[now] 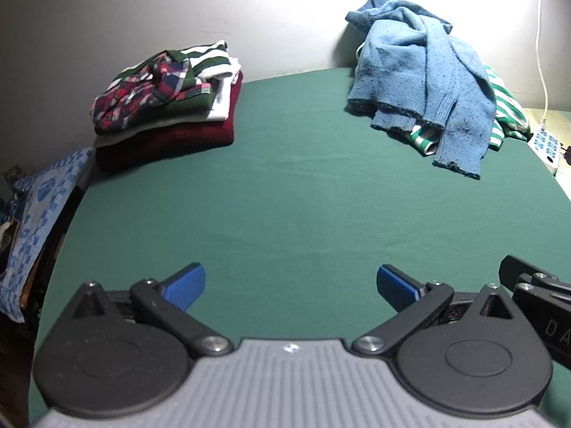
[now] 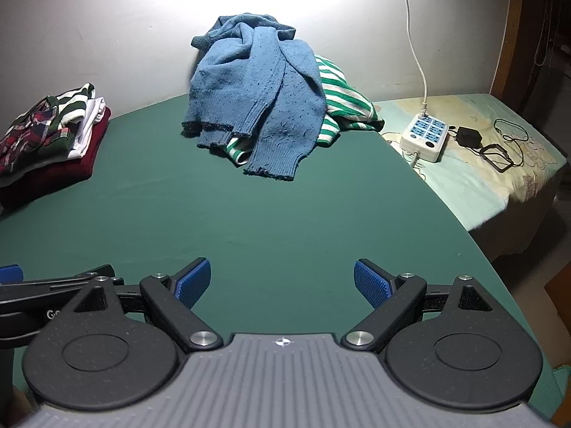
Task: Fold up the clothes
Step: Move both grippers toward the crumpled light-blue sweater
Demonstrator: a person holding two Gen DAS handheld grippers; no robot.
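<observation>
Fingers (image 1: pixel 185 287) of both grippers spread wide, empty, over green table (image 1: pixel 303 196), folded stack (image 1: pixel 167 107) left, blue sweater (image 2: pixel 257 96) heaped.

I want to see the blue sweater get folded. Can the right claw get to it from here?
Probably yes. The right claw is open and empty, and only bare green table lies between it and the blue sweater, which sits on top of its heap.

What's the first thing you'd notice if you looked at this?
A rumpled blue sweater heaped on a green-and-white striped top at the far side of the green table, by the wall. Far left sits a neat folded stack, plaid shirt on top. Up close, both grippers' blue-padded fingers stand wide open, holding nothing.
</observation>
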